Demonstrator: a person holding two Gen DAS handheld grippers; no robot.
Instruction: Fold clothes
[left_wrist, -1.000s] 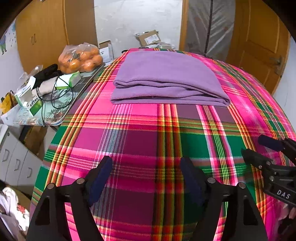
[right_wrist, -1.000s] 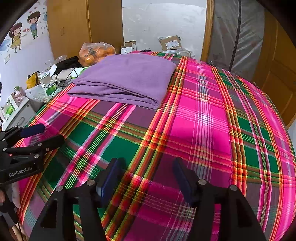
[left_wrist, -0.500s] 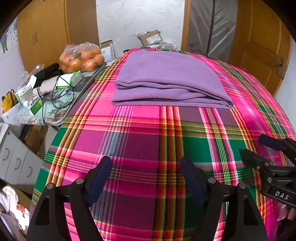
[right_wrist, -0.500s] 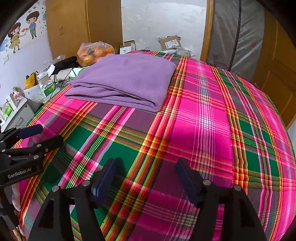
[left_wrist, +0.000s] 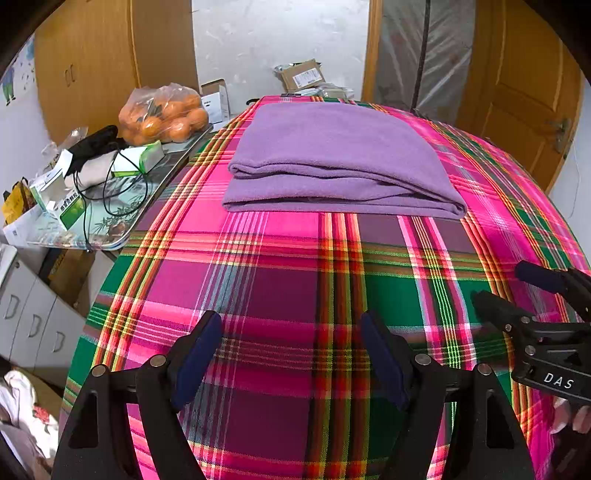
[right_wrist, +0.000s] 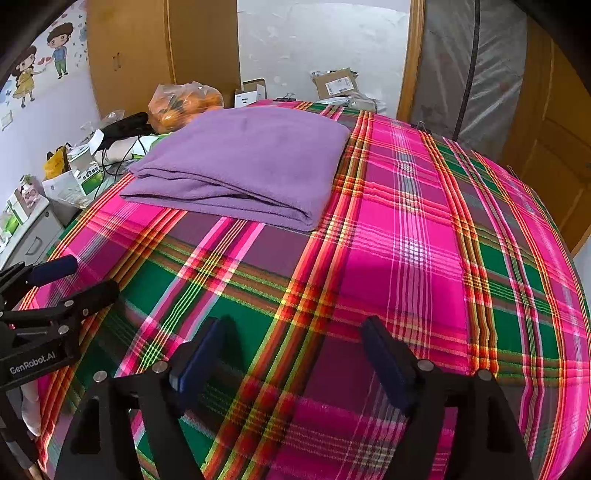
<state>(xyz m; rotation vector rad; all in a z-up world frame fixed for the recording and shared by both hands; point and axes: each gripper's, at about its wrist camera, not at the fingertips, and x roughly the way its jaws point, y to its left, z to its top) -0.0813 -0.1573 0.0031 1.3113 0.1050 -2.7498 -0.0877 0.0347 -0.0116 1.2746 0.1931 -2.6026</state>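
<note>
A wide surface fills most of both views, covered by a plaid cloth (left_wrist: 295, 280) in bright pink, green and purple with thin yellow and red lines — it lies smooth and flat. On it, in the upper middle of the left wrist view and the upper left of the right wrist view, rests a purple garment (left_wrist: 332, 158) folded into a neat rectangle, its layered edges facing the camera. Two black clips (right_wrist: 284, 99) show at the cloth's far edge.
</note>
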